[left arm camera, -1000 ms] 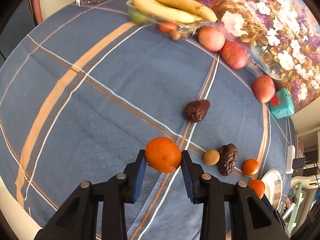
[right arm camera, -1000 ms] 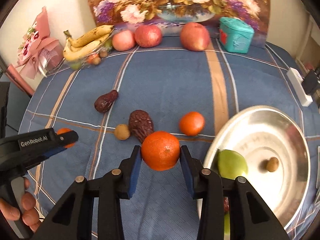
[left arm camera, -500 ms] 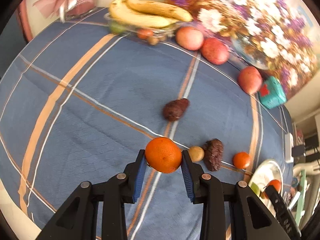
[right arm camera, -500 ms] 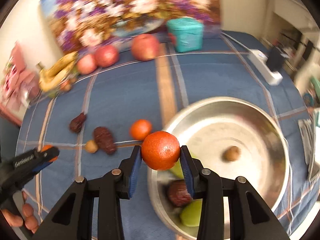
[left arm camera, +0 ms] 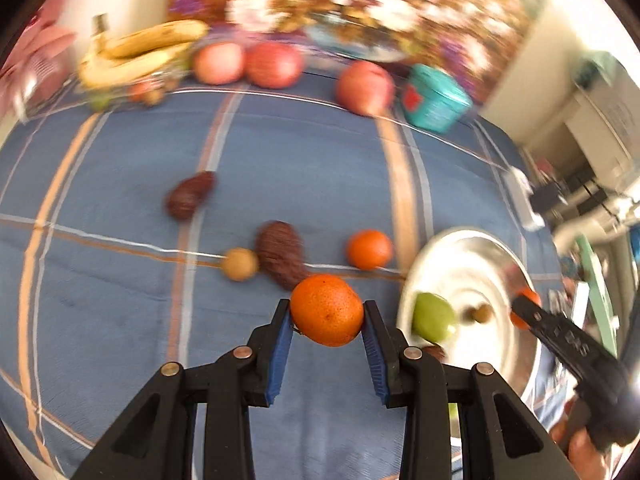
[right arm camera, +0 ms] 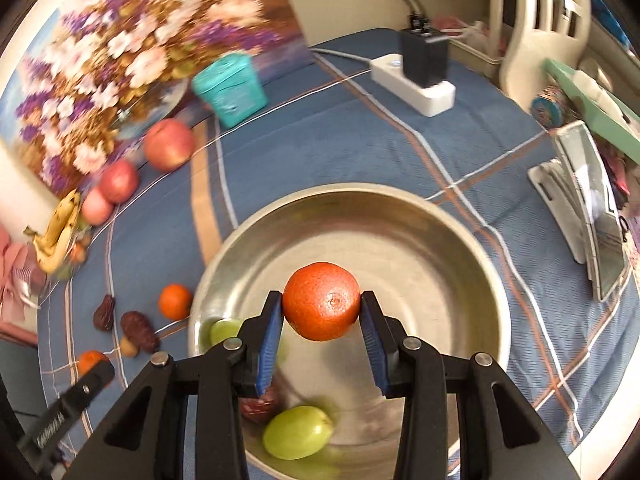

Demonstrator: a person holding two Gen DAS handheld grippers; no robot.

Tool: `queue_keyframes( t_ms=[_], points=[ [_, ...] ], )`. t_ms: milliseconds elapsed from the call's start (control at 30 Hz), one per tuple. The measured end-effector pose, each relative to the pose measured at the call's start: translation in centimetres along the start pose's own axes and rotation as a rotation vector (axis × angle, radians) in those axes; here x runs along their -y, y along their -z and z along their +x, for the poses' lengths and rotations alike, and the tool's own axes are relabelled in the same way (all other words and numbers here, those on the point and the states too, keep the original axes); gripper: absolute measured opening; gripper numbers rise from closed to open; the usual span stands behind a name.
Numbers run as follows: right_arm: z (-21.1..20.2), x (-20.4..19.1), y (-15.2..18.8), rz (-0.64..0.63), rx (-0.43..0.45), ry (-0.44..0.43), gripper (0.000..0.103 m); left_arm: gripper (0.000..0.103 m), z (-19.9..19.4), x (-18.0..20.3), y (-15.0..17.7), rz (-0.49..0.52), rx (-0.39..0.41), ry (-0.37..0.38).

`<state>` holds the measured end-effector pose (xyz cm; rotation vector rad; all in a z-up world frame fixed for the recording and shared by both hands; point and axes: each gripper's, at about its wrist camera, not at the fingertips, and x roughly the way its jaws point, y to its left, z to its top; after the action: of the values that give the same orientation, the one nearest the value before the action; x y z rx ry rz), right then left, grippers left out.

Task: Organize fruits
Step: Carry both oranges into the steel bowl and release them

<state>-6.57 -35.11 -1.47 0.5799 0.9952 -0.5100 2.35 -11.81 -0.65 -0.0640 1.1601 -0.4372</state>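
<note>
Gripping one orange apiece, my two claws frame the near view: the left claw (left arm camera: 327,320) is clamped on an orange (left arm camera: 326,309) above the blue checked cloth (left arm camera: 120,320) of the surface, just short of the steel bowl (left arm camera: 472,256), while my right claw (right arm camera: 321,316) squeezes a second orange (right arm camera: 321,301) over the middle of that bowl (right arm camera: 420,248). Inside it lie a green fruit (right arm camera: 298,432) against the near wall, another green one partly behind my left finger, and a dark date (right arm camera: 260,404). Beside the bowl on the cloth rests a small tangerine (right arm camera: 175,301), then a wrinkled date (right arm camera: 138,330) touching a little tan fruit (right arm camera: 128,346), and a second date (right arm camera: 104,312) farther off. Along the far edge stand three red apples (right arm camera: 168,144), a teal tin (right arm camera: 230,88), bananas (right arm camera: 58,236) and a flower painting (right arm camera: 120,40); a white power strip (right arm camera: 412,80) lies at the right.
</note>
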Motion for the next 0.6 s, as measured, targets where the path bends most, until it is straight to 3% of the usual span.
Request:
queue_keyframes(
  t_ms=[367,600],
  points=[
    [-0.2,-0.2,0.1,-0.032,0.010,0.025,0.040,0.037,2.0,6.6,2.3,0.170,-0.044,0.121],
    [0.0,-0.1,0.0,-0.034,-0.006,0.025,0.041,0.037,2.5,8.0,2.6,0.202,-0.054,0.200]
  ],
)
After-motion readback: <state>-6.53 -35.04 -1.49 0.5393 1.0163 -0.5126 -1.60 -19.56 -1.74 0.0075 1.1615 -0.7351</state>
